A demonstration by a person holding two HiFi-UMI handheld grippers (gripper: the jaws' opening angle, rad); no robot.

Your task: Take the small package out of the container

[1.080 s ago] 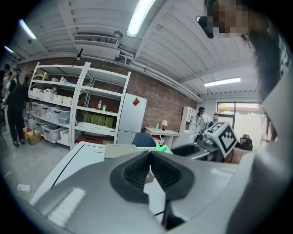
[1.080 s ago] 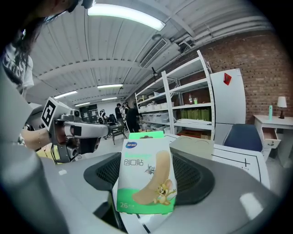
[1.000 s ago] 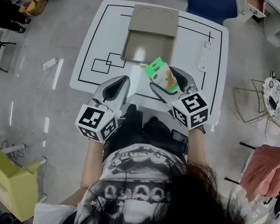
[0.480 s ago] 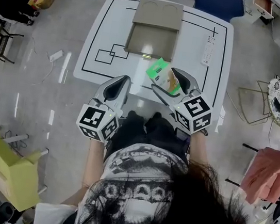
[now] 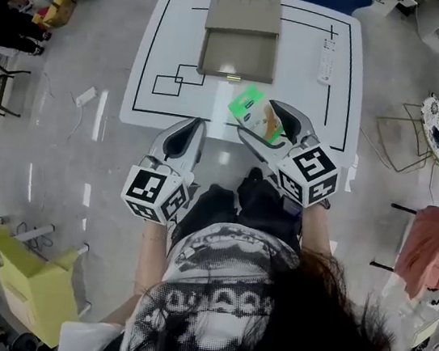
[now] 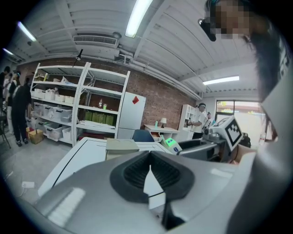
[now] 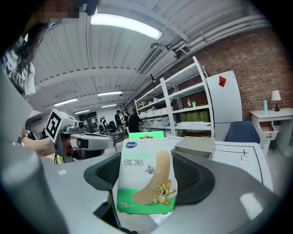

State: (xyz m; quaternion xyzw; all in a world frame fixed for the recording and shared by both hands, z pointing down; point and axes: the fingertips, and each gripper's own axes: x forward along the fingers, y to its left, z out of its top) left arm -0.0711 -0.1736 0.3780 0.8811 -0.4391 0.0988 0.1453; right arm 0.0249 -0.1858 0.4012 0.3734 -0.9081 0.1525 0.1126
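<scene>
small package (image 7: 145, 180): clamped across its lower part by the right tongs (image 5: 261, 128), out of the container (image 5: 240, 44) and held up over the near part of the surface (image 5: 326, 121). probably light, thin, glossy card; best pinched flat on both faces, gently, since likely to bend or slide. left tongs (image 6: 149, 168) closed on nothing, just beside and nearer the body. remote-like item (image 5: 327, 62) right of the container; nothing seen blocking.

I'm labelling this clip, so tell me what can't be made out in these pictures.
Back of the small package: faces away in the right gripper view.
Inside of the container: left gripper view, behind its own wall.
Buttons of the remote control: head view, too small.
</scene>
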